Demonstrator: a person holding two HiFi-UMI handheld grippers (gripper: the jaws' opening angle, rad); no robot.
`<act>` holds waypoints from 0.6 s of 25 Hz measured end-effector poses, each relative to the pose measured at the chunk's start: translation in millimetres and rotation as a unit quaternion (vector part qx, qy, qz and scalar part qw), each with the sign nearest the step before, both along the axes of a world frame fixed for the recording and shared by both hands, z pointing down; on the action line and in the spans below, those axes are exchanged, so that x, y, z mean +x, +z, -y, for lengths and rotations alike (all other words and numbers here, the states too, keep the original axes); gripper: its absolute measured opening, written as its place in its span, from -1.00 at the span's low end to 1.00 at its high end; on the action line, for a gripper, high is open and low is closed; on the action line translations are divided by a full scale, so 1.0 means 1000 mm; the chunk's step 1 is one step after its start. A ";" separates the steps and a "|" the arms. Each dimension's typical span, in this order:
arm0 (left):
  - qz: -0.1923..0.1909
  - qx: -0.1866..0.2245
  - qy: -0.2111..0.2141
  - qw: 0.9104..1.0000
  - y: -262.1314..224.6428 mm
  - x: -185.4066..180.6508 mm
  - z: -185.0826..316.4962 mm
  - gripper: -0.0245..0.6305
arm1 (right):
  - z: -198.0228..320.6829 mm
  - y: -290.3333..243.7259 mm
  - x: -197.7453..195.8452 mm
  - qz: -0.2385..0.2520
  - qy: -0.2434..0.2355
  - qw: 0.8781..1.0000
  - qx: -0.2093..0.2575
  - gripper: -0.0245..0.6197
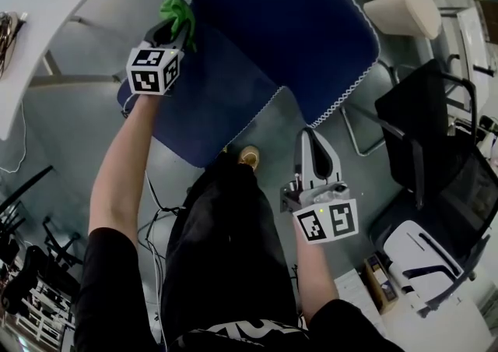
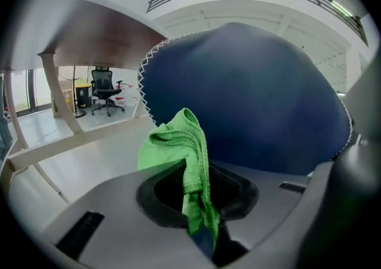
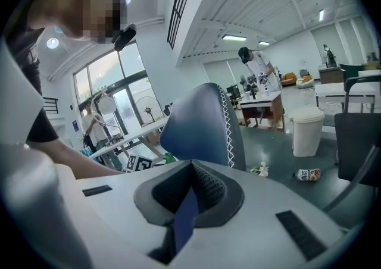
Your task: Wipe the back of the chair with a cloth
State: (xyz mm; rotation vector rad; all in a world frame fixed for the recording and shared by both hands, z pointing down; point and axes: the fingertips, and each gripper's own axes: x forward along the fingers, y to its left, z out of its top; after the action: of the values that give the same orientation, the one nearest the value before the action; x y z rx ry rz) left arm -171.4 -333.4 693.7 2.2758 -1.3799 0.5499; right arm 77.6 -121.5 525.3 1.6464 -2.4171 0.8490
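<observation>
Green cloth [image 2: 184, 155], pinched in the left tool [image 1: 177, 29], is held up to the blue chair back [image 1: 272, 23] for wiping, while the right tool [image 1: 311, 139], jaws together and empty, hangs near its edge.

No legible text, shirt print [image 1: 233, 331] too blurred, bottle label [image 3: 308, 174] too small

Soft indoor light, strong wide-angle bend.
Light comes from ceiling strip lights [image 3: 235, 38] and tall windows [image 3: 110, 92], leaving no hard shadows. Both gripper views curve heavily and darken at the corners. The cloth [image 2: 184, 160] looks sharp, while the chair back [image 2: 250, 101] behind it is dark and slightly soft.
</observation>
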 end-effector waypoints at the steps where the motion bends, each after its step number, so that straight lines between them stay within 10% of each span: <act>1: 0.005 -0.004 0.002 1.000 0.005 0.000 0.003 -0.71 | 0.001 0.002 -0.001 0.000 -0.001 1.000 -0.001 -0.93; 15: 0.013 -0.019 0.097 0.995 0.026 0.063 -0.018 -0.71 | 0.011 0.001 -0.007 0.000 0.002 1.000 -0.003 -0.93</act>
State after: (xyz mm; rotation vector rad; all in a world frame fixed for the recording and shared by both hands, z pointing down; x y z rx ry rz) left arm -108.2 -315.0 719.7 2.3941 -1.1568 0.6633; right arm 70.8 -132.4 526.3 1.6486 -2.4101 0.8557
